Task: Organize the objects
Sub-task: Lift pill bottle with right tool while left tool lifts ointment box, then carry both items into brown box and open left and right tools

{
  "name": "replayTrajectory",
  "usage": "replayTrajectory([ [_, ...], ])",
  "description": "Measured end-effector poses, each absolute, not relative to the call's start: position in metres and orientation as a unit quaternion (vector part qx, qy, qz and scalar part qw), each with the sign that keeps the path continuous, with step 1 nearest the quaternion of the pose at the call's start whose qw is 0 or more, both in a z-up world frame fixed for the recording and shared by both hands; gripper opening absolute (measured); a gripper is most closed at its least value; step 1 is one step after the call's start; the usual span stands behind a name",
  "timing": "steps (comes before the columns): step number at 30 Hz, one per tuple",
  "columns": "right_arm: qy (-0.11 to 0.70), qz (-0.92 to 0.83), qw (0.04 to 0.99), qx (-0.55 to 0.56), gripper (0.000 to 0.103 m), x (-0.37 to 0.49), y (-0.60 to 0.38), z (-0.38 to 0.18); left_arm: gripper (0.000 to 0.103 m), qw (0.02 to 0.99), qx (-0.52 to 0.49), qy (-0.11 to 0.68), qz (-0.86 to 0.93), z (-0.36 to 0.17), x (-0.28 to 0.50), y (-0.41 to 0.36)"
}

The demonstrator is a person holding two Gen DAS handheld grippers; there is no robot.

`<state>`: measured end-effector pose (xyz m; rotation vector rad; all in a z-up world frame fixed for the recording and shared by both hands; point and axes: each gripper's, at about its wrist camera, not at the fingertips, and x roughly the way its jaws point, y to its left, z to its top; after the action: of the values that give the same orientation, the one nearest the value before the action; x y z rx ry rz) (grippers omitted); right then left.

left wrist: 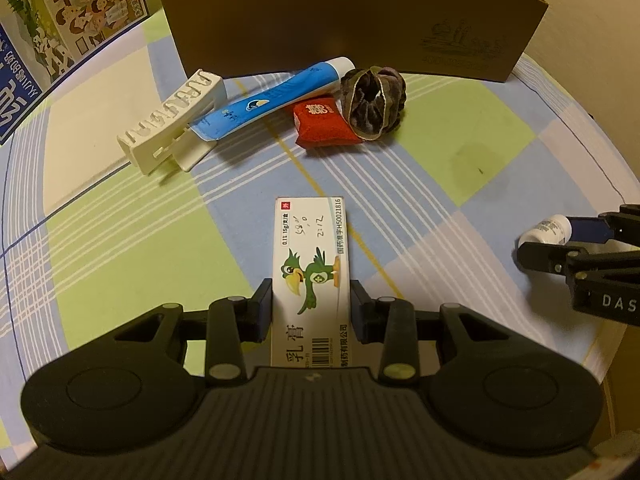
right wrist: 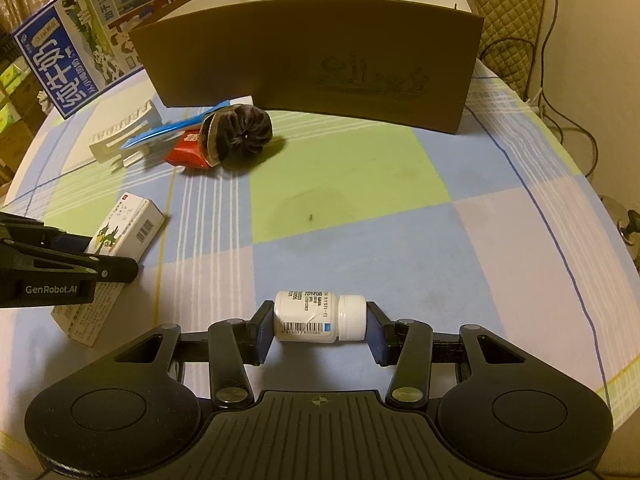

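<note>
Checked cloth (right wrist: 360,184) in green, blue and white covers the table. At its far edge stands an open brown box (right wrist: 312,68), the likely destination. Beside the box lie a white rack (left wrist: 168,120), blue tube (left wrist: 276,96), scrunchie (left wrist: 374,102) and red packet (left wrist: 324,122). Left gripper (left wrist: 311,312) brackets the ointment carton (left wrist: 310,276) flat on the cloth; contact is unclear. Right gripper (right wrist: 320,324) clamps the white bottle (right wrist: 320,316) end to end. Recommendation: lift both level, clear the box wall, release inside.

Lighting: dim, warm yellow cast. Shadows: soft, beneath brown box (left wrist: 352,20). Distortion: strong fisheye curvature, dark vignette at 5 and 7 o'clock. Focus: adequate.
</note>
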<state>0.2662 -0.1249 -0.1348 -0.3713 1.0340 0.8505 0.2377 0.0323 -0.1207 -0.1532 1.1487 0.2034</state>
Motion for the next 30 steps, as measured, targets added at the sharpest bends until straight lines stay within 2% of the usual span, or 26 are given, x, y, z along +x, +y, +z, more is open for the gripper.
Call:
replayTrajectory([
  [7,0.470,0.409,0.769,-0.143,0.044,0.276,-0.126,-0.118,0.033,0.838,-0.082,0.531,0.098,-0.107,0.234,0.034],
  [15,0.454,0.436,0.769,-0.114,0.044,0.294,-0.121,-0.092,0.033,0.860,-0.088,0.492,0.099,-0.065,0.246,0.036],
  [30,0.392,0.476,0.782,-0.092,0.044,0.359,-0.084,-0.037,0.033,0.898,-0.081,0.424,0.085,-0.005,0.320,0.032],
])
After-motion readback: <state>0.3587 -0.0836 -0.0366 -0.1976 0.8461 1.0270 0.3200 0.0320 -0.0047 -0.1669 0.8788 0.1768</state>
